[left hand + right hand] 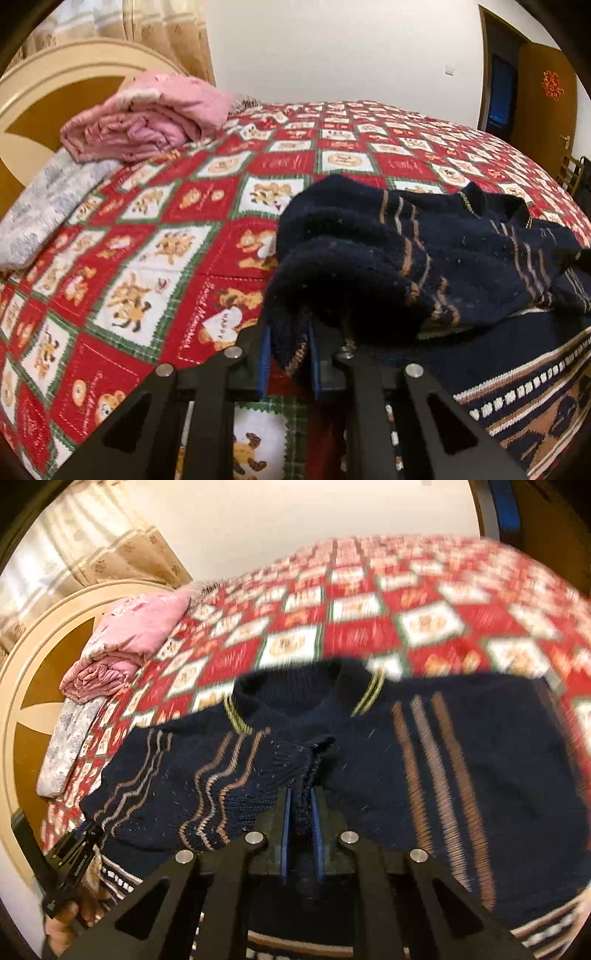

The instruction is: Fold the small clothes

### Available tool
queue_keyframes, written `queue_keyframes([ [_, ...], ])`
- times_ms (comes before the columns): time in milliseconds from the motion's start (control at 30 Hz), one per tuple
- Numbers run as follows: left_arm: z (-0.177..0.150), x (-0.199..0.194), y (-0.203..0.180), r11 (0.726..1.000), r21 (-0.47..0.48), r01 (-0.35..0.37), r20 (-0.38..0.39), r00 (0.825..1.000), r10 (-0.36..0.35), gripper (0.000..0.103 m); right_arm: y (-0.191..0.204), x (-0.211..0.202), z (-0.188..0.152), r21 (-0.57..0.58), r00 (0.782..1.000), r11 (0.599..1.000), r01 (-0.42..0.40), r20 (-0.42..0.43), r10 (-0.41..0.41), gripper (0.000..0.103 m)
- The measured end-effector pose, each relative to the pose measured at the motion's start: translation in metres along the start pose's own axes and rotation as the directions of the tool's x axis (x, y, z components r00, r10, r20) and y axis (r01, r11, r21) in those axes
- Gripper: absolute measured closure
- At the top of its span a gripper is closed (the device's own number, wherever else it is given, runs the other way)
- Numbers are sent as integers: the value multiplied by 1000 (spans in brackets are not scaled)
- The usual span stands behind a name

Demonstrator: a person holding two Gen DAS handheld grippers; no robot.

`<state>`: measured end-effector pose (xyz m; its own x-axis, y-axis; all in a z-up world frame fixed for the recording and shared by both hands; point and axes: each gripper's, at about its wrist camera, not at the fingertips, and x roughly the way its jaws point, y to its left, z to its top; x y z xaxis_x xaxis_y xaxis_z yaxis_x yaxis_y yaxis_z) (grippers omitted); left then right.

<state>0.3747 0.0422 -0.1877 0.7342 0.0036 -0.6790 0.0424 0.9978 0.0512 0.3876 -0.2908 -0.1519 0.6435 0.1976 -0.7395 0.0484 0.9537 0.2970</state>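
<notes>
Navy sweater [369, 746]: soft, thick, floppy knit; left tongs [288, 354] and right tongs [303, 812] both pinched on bunched edges, best gripped at hem folds.

One small knit sweater [424, 251], navy blue, with thin tan and cream stripes and a patterned band along the hem. Lies on the bed, bunched and partly folded over on itself. One sleeve cuff hangs pinched and lifted at the near edge. Round neckline with yellow-striped collar trim faces the far side of the bed, seen from the right.
</notes>
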Motion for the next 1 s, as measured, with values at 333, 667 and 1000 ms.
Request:
queue_keyframes([
  [333, -8, -21, -34, 973, 215, -83, 81, 994, 67, 88, -49, -50, 12, -24, 992, 994, 105, 76, -103, 94],
  [667, -27, -24, -49, 934, 351, -69, 22, 998, 65, 84, -88, -18, -25, 18, 986, 987, 162, -28, -161, 83],
  [1000, -27, -76, -25, 955, 288, -68, 150, 988, 25, 72, -91, -47, -25, 23, 982, 983, 183, 49, -184, 68],
])
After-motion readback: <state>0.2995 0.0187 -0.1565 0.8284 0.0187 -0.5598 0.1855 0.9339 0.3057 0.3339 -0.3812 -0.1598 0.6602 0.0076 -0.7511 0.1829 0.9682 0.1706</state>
